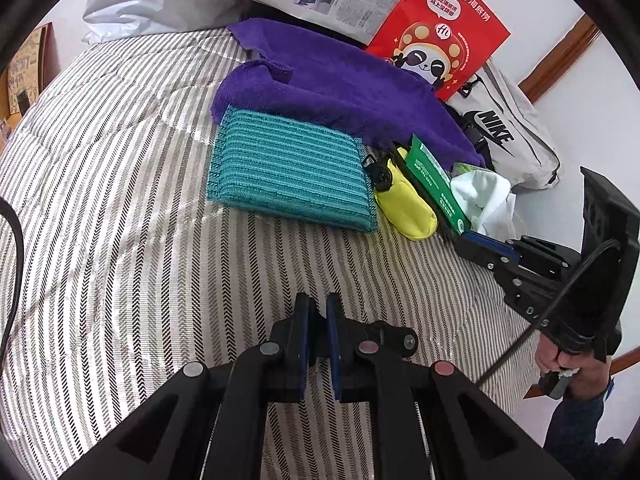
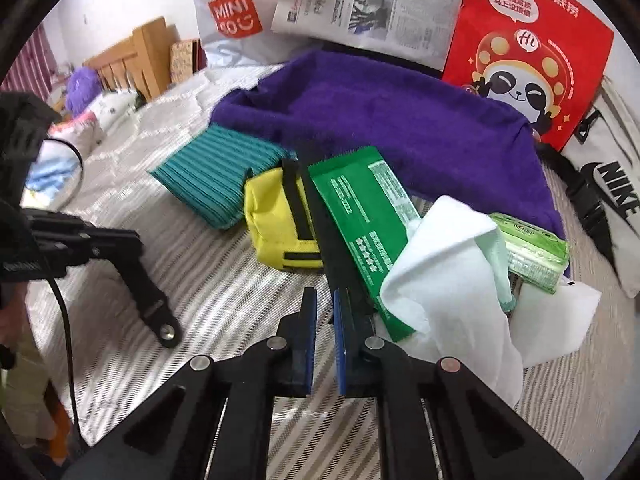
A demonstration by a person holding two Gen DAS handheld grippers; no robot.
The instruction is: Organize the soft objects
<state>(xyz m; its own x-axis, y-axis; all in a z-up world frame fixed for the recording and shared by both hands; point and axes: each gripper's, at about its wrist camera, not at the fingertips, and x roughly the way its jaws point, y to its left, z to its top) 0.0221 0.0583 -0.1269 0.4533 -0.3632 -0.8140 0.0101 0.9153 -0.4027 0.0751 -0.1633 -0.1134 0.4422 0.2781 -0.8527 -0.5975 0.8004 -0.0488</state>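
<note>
Left wrist view: the left gripper [image 1: 318, 308] hung closed and empty over the striped bed cover [image 1: 120, 200], its pads almost touching with nothing between them. A folded teal cloth [image 1: 290, 174] lay well ahead of it, lapping the edge of a purple towel [image 1: 340, 84]. Just right of the cloth sat a yellow pouch [image 1: 408, 204], then a green wipes pack [image 1: 436, 188] and a white tissue [image 1: 486, 196]. The right gripper [image 1: 468, 238] reached in from the right, its tip at the near end of the pack. A sound grip here probably called for the pads to bite squarely across the pack's flat sealed edge, clear of the loose tissue.

Right wrist view: the right gripper [image 2: 325, 300] stood all but closed. The near end of the green wipes pack [image 2: 360, 216] ran down beside its right finger, and whether the dark edge was pinched between the pads could not be told. The white tissue [image 2: 452, 264] draped over the pack's right side, touching it, with a pale green tissue packet [image 2: 532, 252] behind. The yellow pouch [image 2: 280, 224] lay just left of the pack.
</note>
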